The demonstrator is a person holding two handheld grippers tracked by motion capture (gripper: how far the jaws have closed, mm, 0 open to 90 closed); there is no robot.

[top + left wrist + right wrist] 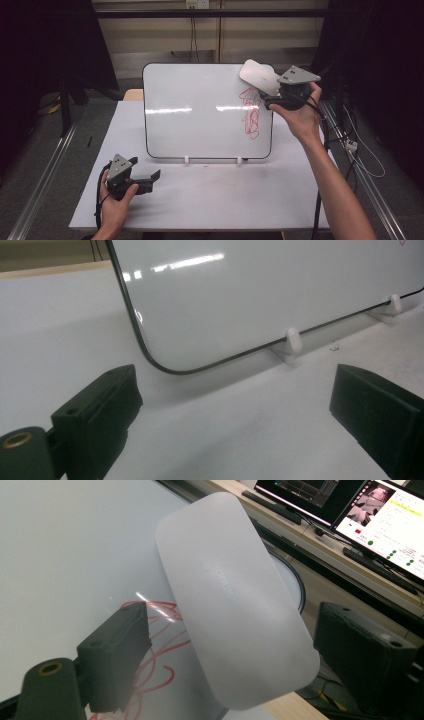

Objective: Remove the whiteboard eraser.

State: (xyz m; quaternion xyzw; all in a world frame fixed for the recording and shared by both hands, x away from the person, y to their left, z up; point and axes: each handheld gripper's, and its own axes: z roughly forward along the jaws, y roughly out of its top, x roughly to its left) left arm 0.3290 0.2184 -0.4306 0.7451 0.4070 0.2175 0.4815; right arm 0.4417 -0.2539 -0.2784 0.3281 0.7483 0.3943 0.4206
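A white whiteboard (200, 115) stands upright on two small feet at the back of the white table (210, 195). Red scribbles (251, 112) mark its right side. My right gripper (269, 93) is at the board's top right corner, shut on a white oblong eraser (257, 75) that leans against the board above the scribbles. In the right gripper view the eraser (235, 580) lies between the jaws of my right gripper (240, 645), over the red lines (155, 650). My left gripper (146, 168) rests open near the table's front left, pointing at the board's lower left corner (150, 360).
Two white clip feet (292, 340) hold the board's lower edge. Monitors (350, 505) and a desk stand behind the board. Metal rails (45, 170) run along both sides of the table, and cables hang at the right.
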